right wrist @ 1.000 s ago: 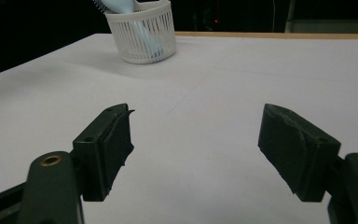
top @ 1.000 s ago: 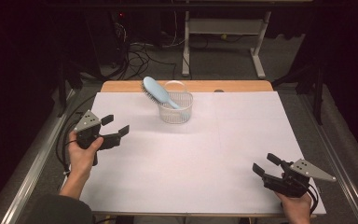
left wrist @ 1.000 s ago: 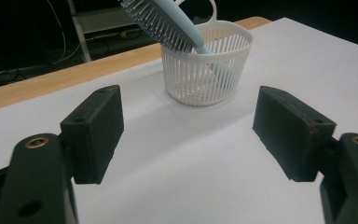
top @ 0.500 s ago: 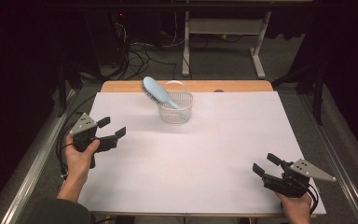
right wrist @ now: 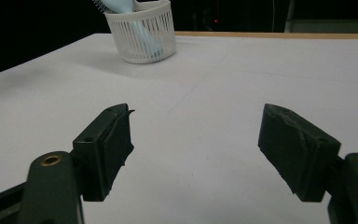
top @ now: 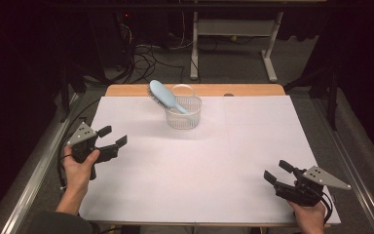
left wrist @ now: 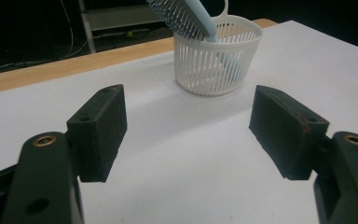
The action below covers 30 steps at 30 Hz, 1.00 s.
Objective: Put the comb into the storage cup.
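A white slatted basket (top: 183, 115) stands at the far middle of the white table (top: 199, 170). A light blue hairbrush (top: 162, 93) leans in it, bristle head up and out to the left. My left gripper (top: 113, 136) hovers at the table's left edge, pointing toward the basket (left wrist: 216, 56) and the hairbrush (left wrist: 186, 16). Its jaws are open, have just been closing a little, and have nothing between them (left wrist: 189, 135). My right gripper (top: 278, 171) rests near the front right corner, open and empty (right wrist: 196, 149), with the basket (right wrist: 144, 35) far ahead.
A bare wooden strip (top: 243, 89) runs along the table's far edge. Beyond it are a grey desk frame (top: 233, 34) and cables on a dark floor. A metal rail (top: 39, 165) lines the left side.
My left gripper has shifted slightly left and toward the near edge. The right gripper, basket and hairbrush have not moved.
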Motion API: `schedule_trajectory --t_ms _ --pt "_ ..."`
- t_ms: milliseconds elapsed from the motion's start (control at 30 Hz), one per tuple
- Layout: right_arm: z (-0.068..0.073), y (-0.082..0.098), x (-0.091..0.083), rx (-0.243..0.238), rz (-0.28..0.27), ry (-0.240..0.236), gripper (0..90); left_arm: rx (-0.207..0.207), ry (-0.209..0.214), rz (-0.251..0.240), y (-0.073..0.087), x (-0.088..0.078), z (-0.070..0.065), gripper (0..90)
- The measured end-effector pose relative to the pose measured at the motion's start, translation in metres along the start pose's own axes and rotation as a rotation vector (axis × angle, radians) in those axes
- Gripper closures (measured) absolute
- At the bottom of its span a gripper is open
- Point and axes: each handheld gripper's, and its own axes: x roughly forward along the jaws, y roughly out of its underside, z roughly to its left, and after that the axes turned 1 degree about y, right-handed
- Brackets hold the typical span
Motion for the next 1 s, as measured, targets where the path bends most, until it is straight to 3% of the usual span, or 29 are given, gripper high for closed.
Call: schedule_trajectory --t_ms 1000 --pt "0.0 0.0 0.0 0.001 0.0 0.002 26.2 -0.034 -0.001 -0.003 0.018 -0.009 0.001 26.6"
